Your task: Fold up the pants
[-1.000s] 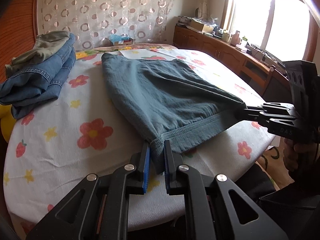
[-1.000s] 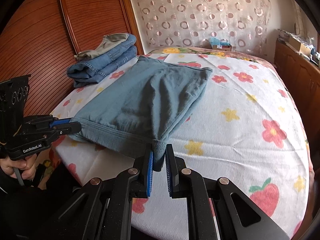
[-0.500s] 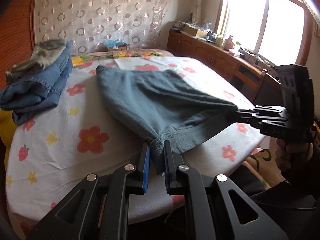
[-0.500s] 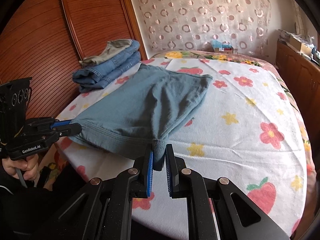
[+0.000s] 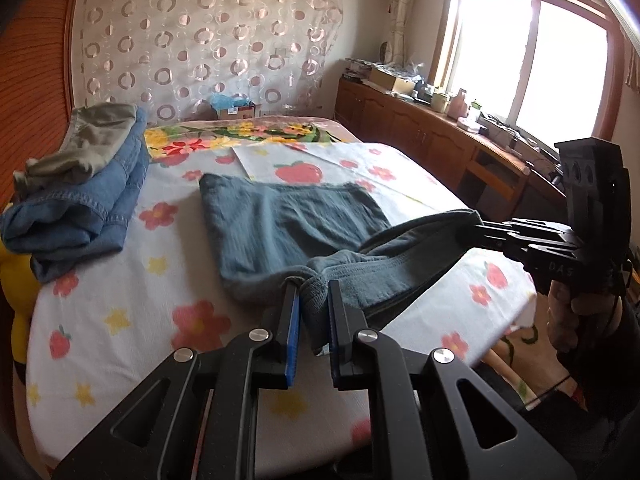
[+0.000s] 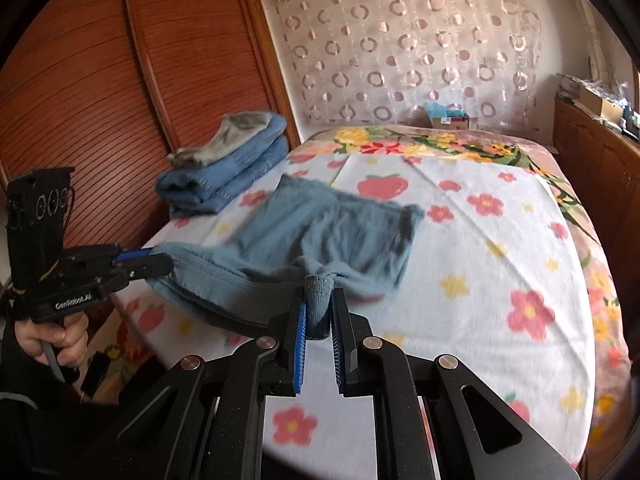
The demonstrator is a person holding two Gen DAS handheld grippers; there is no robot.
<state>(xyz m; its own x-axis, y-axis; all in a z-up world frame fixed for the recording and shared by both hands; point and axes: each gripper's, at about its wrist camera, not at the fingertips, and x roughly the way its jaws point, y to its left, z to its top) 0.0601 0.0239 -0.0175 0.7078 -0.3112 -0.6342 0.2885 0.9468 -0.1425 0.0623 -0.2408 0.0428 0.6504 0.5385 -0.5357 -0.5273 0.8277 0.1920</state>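
Observation:
The grey-blue pants (image 5: 288,220) lie partly folded on the flowered bed sheet (image 5: 120,300). My left gripper (image 5: 314,308) is shut on one corner of the waistband, held just above the bed's near edge. My right gripper (image 6: 319,312) is shut on the other waistband corner (image 6: 318,284). It also shows at the right of the left wrist view (image 5: 484,226). My left gripper shows at the left of the right wrist view (image 6: 156,262). The waistband hangs stretched between the two grippers, raised off the bed. The far part of the pants (image 6: 340,224) rests flat.
A stack of folded jeans with an olive garment on top (image 5: 80,184) sits at the bed's left side, next to the wooden wardrobe (image 6: 100,100). A wooden counter (image 5: 440,136) under the window runs along the right. A small box (image 5: 236,110) stands behind the bed.
Both grippers have lifted the waistband and carried it forward over the pants. The pants now look shorter on the bed. Both stay shut on the fabric.

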